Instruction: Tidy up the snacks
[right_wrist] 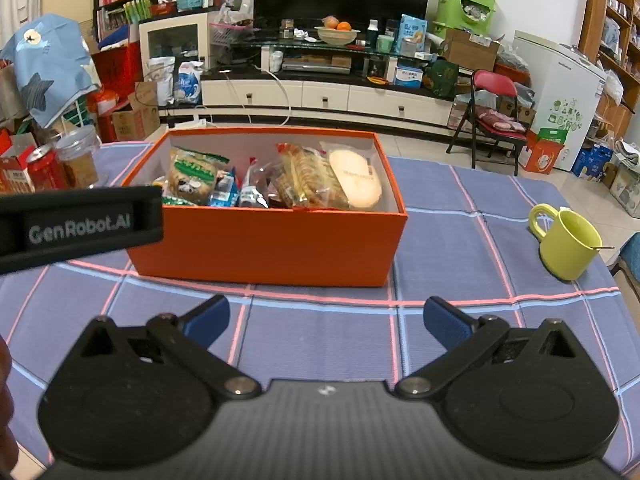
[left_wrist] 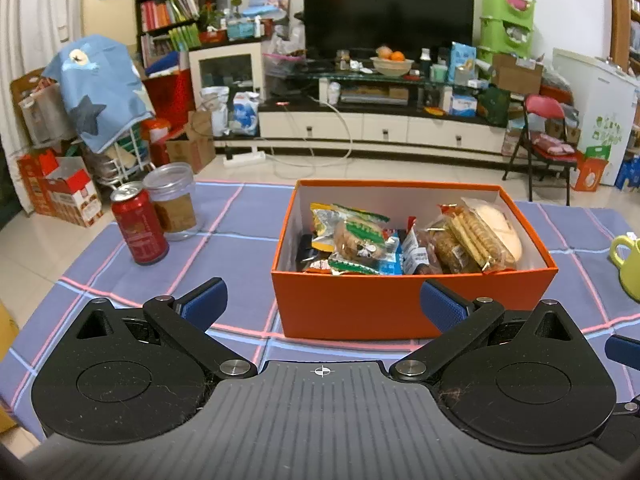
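An open orange box [left_wrist: 360, 304] [right_wrist: 264, 240] stands on the blue checked tablecloth. It holds several wrapped snacks: a green-and-yellow cookie pack [left_wrist: 352, 232] [right_wrist: 192, 172], a biscuit sleeve [left_wrist: 476, 236] [right_wrist: 308, 172] and a pale bun pack [left_wrist: 500, 228] [right_wrist: 356, 176]. My left gripper [left_wrist: 324, 300] is open and empty, just in front of the box's near wall. My right gripper [right_wrist: 326, 316] is open and empty over the cloth, a little back from the box. The left gripper's body [right_wrist: 80, 224] shows at the left of the right wrist view.
A red can [left_wrist: 140, 224] [right_wrist: 44, 168] and a clear jar [left_wrist: 174, 200] [right_wrist: 78, 156] stand at the table's far left. A yellow-green mug [right_wrist: 568, 240] [left_wrist: 628, 260] stands at the right. Beyond the table are a TV stand, a folding chair and boxes.
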Action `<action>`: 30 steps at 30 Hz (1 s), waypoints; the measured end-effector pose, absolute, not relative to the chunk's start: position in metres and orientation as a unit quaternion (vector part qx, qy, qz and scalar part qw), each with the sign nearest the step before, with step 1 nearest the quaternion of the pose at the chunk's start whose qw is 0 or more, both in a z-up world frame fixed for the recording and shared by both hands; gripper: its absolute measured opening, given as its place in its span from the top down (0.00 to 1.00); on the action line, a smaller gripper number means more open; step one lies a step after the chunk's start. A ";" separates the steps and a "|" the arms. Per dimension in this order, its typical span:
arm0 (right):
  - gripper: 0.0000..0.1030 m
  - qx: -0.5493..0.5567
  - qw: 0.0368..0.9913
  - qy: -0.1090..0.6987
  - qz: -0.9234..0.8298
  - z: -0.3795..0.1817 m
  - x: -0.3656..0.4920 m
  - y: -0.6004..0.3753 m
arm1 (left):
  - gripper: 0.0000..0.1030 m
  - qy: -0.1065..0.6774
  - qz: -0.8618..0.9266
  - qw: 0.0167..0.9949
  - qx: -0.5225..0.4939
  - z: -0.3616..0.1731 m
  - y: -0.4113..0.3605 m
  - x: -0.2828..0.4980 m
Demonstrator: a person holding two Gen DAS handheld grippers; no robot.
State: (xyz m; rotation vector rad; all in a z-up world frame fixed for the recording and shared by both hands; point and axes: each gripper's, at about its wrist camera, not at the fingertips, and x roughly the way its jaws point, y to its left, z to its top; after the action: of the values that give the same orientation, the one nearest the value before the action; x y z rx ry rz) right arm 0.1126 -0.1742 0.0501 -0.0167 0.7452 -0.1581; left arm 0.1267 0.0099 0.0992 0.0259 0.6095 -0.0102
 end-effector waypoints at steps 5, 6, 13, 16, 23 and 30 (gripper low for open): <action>0.01 -0.007 0.929 0.363 -0.077 0.050 0.113 -0.174 | 0.10 0.295 -0.007 0.955 0.020 0.099 0.007 0.126; 0.01 -0.007 0.928 0.363 -0.077 0.050 0.113 -0.174 | 0.10 0.295 -0.008 0.955 0.018 0.099 0.007 0.126; 0.01 -0.007 0.928 0.365 -0.075 0.049 0.113 -0.173 | 0.10 0.293 -0.001 0.956 0.020 0.100 0.007 0.126; 0.01 -0.008 0.928 0.365 -0.076 0.049 0.113 -0.173 | 0.10 0.290 -0.001 0.957 0.022 0.101 0.007 0.125; 0.01 -0.007 0.927 0.367 -0.072 0.047 0.113 -0.171 | 0.10 0.287 -0.004 0.958 0.023 0.103 0.007 0.125; 0.01 -0.005 0.928 0.366 -0.072 0.047 0.114 -0.173 | 0.10 0.285 -0.014 0.958 0.014 0.106 0.009 0.125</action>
State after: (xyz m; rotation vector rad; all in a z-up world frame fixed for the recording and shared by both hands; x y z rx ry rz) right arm 0.1138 -0.1729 0.0467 -0.0102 0.7508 -0.1479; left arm 0.1247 0.0086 0.1059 0.0276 0.5789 -0.0281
